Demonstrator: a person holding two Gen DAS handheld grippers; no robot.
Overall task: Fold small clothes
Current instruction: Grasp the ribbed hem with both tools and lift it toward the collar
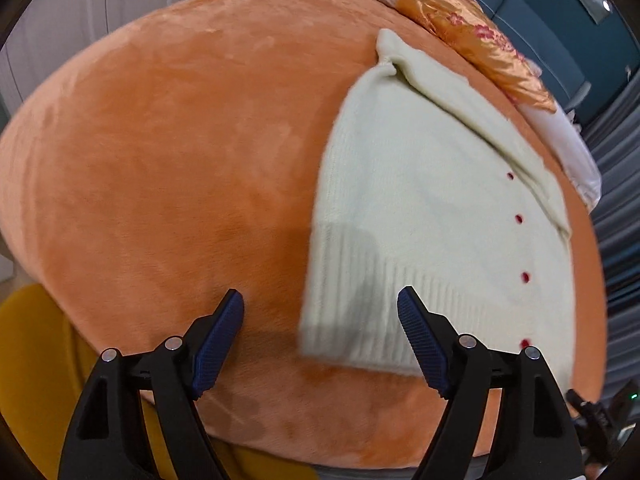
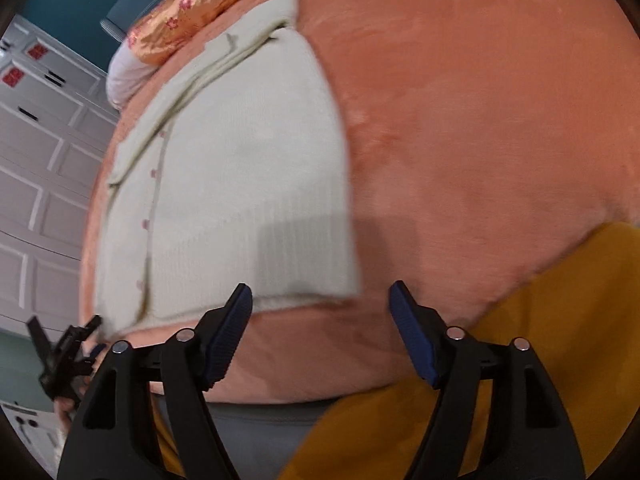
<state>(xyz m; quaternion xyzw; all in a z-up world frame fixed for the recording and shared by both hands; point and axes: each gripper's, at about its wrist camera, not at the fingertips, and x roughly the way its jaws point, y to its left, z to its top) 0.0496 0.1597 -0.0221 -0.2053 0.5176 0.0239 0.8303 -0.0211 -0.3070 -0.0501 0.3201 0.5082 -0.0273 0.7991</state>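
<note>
Your left hand-held gripper (image 1: 320,312) has its jaws spread wide, nothing between them, hovering over the near edge of the orange plush blanket (image 1: 160,160). The cream cardigan (image 1: 420,216) lies flat on that blanket, ribbed hem toward you, its near left corner falling between your left pads in the frame; I can't tell if a pad touches the hem or just sits above it. Red buttons (image 1: 519,219) run up the placket on the cardigan's right side, and a sleeve is folded across its far edge. Your right hand-held gripper (image 2: 321,304) is also wide open and empty, its left pad over the hem's near right corner, its right pad over bare blanket. An orange satin pillow (image 1: 472,28) sits past the cardigan's far end. Mustard-yellow fabric (image 2: 520,340) shows at the blanket's near edge.
</note>
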